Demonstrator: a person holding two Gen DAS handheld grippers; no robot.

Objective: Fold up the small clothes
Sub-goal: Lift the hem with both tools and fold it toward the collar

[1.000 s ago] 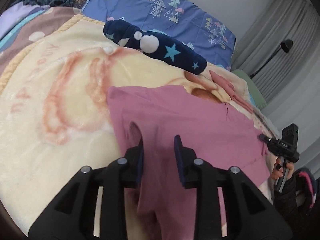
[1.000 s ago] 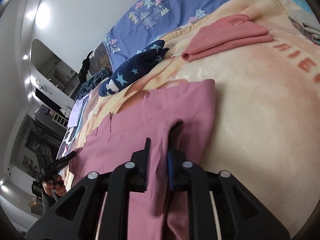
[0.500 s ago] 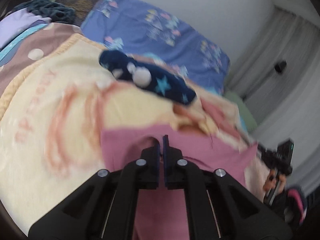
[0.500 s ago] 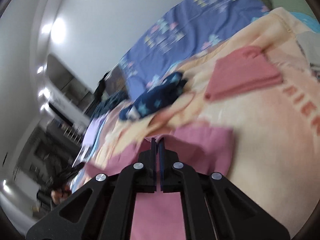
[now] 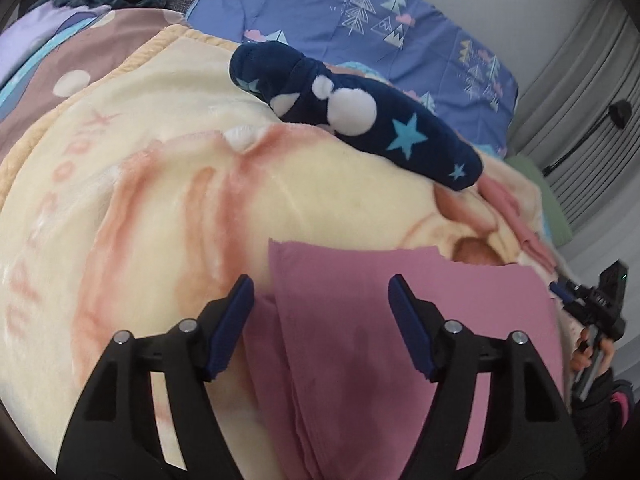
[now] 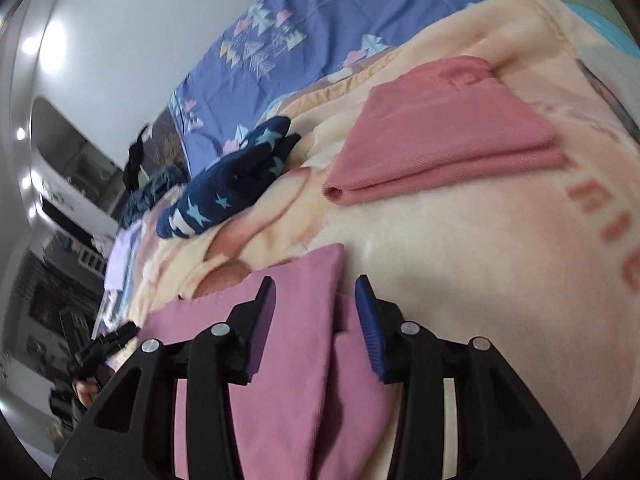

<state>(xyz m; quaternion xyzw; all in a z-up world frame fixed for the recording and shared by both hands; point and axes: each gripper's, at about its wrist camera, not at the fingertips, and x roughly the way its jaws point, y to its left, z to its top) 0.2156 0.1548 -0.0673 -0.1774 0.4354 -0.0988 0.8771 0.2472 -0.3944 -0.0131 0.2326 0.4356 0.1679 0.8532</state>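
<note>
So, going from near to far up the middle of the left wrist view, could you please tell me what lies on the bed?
Mauve garment → cream blanket → navy star-patterned garment → blue tree-print bedding.

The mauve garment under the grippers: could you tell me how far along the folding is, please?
Done: a salmon garment lies folded flat on the cream blanket. In hand: the mauve garment is doubled over with layered edges; the left gripper and right gripper are opening, pads clear of the cloth. Left: the navy star-print piece looks bunched, unfolded.
</note>
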